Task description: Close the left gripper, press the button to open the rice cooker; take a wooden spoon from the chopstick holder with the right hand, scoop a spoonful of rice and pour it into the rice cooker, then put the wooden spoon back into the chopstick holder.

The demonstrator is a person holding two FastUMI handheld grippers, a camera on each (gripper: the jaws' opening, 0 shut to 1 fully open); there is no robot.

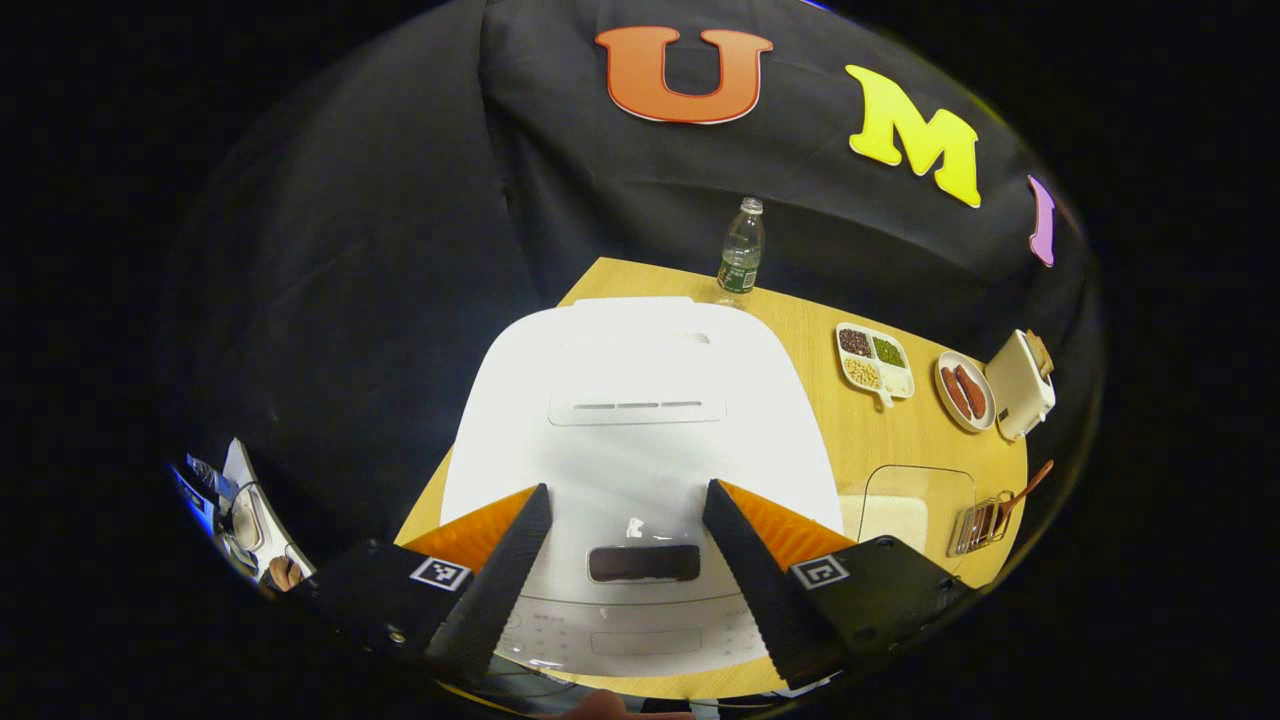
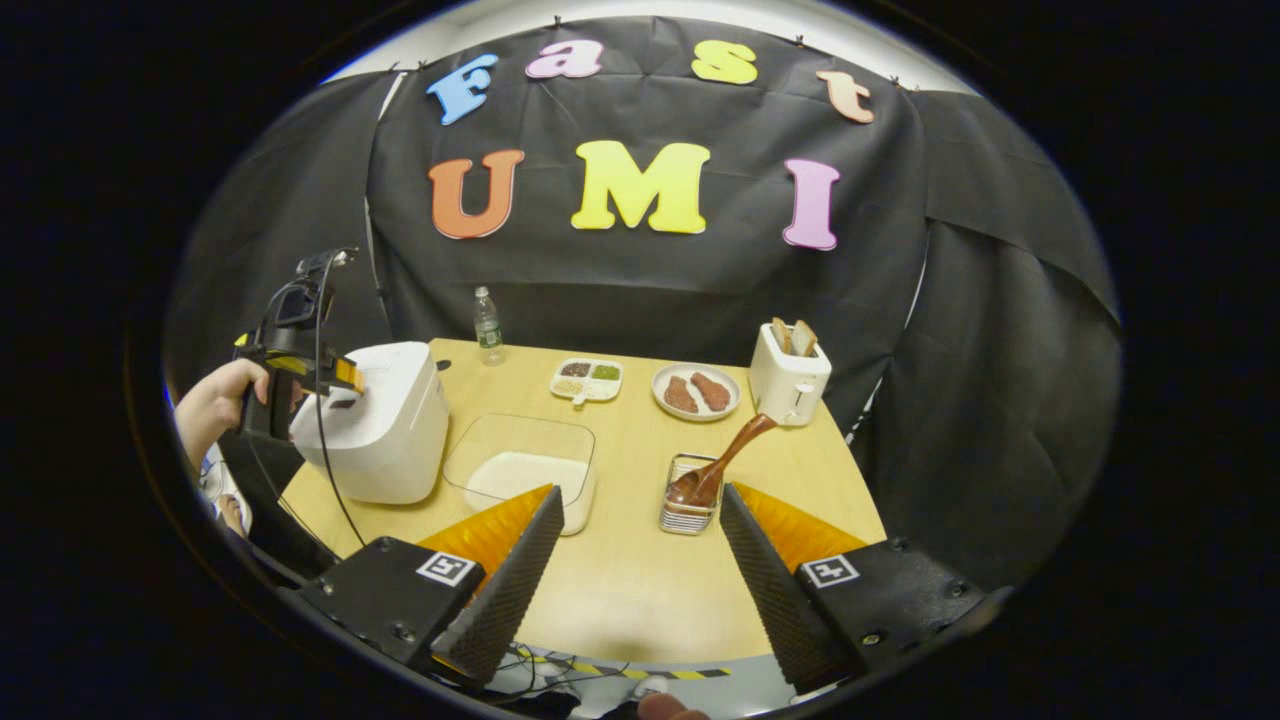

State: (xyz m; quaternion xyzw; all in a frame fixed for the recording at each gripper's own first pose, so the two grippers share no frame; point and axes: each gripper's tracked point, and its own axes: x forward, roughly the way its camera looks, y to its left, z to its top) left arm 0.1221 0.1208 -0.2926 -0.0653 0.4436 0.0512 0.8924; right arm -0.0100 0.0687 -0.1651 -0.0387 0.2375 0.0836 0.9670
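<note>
The white rice cooker [image 1: 640, 400] stands with its lid down. My left gripper [image 1: 627, 487] hovers just over its front, open, the fingers on either side of the dark button panel [image 1: 643, 563]. In the right gripper view, a hand [image 2: 215, 400] holds that left gripper [image 2: 335, 380] above the cooker [image 2: 380, 430]. The wooden spoon [image 2: 725, 455] leans in the wire chopstick holder [image 2: 688, 512], bowl end down. A clear dish of rice [image 2: 520, 465] sits between cooker and holder. My right gripper [image 2: 641, 490] is open over the table's front, short of the holder, holding nothing.
Along the back of the wooden table [image 2: 640, 590] stand a water bottle [image 2: 487, 320], a divided dish of beans [image 2: 588, 378], a plate of meat pieces [image 2: 696, 392] and a white toaster with bread [image 2: 790, 375]. Cables hang off the front edge.
</note>
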